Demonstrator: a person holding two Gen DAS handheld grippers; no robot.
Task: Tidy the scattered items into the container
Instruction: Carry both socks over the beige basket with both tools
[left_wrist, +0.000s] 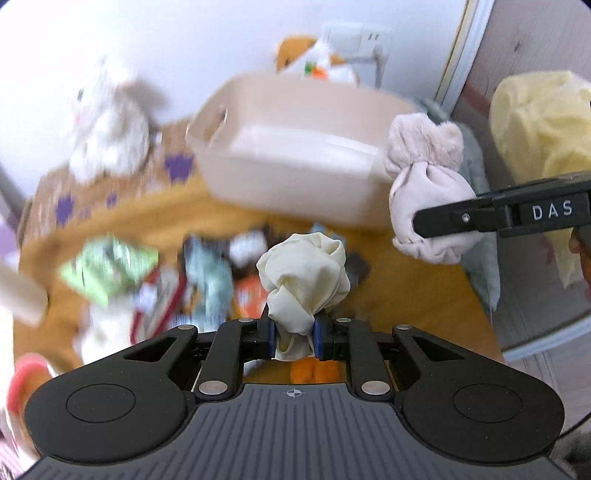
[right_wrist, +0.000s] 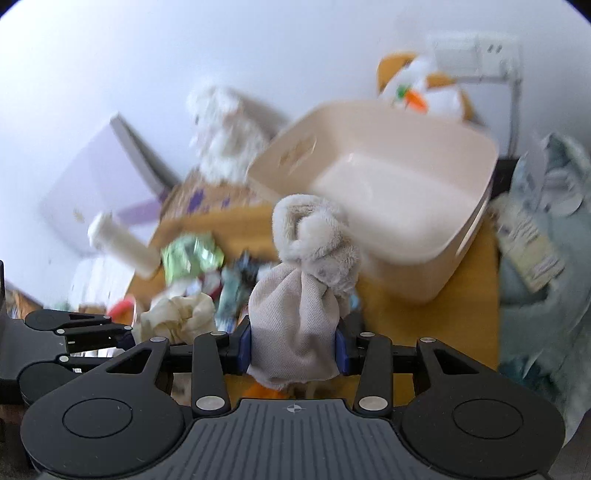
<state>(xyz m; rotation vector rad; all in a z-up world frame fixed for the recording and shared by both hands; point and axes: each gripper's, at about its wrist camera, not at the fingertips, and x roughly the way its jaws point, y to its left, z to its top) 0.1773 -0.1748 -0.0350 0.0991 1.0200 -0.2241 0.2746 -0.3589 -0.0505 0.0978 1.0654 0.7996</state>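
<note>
Now both grippers (hand-held) clamp sock bundles (left_wrist: 304, 280).

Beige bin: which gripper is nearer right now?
Right. The right gripper, shut on the grey fuzzy sock bundle, is close beside the beige bin; the left gripper, holding the cream sock bundle, sits further back over the clutter.

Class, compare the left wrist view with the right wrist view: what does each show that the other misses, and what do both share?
Left only: a yellow cloth heap far right.
Right only: a purple-fronted box at left.
Both: the beige bin, the cream knotted cloth in the left gripper, the grey fuzzy knotted cloth in the right gripper.
</note>
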